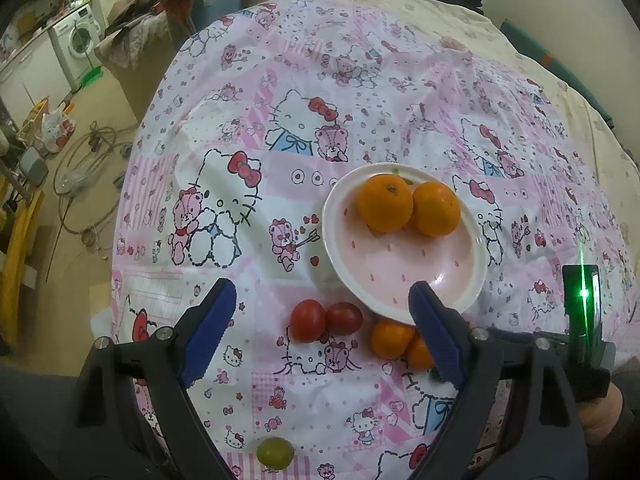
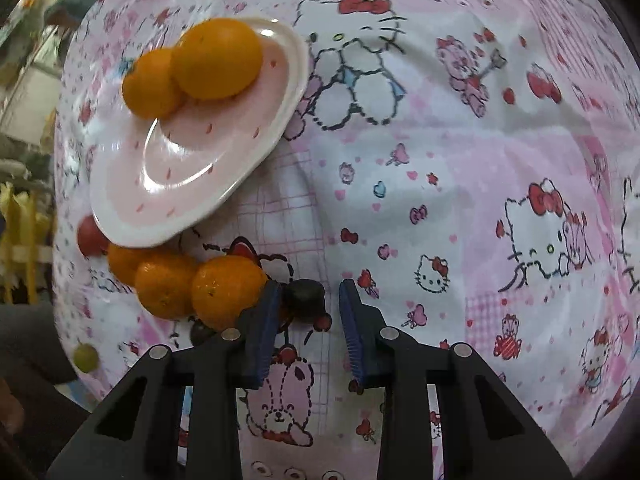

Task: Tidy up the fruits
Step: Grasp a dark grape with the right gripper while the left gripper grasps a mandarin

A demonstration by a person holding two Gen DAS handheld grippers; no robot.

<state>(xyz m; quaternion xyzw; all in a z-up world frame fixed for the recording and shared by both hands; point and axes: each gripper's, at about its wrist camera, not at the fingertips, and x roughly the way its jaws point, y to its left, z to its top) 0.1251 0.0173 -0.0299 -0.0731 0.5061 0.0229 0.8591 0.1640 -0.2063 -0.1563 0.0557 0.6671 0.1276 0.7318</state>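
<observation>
A pink plate holds two oranges on the Hello Kitty cloth; the plate also shows in the right wrist view with both oranges. Two red tomatoes and loose oranges lie just in front of the plate. A green grape lies near me. My left gripper is open and empty above the tomatoes. My right gripper is open, with a dark round fruit between its fingers. Three loose oranges sit to its left.
The cloth-covered table drops off at the left to a floor with cables and a washing machine. A second dark fruit lies beside my right gripper's left finger. Bedding lies beyond the table.
</observation>
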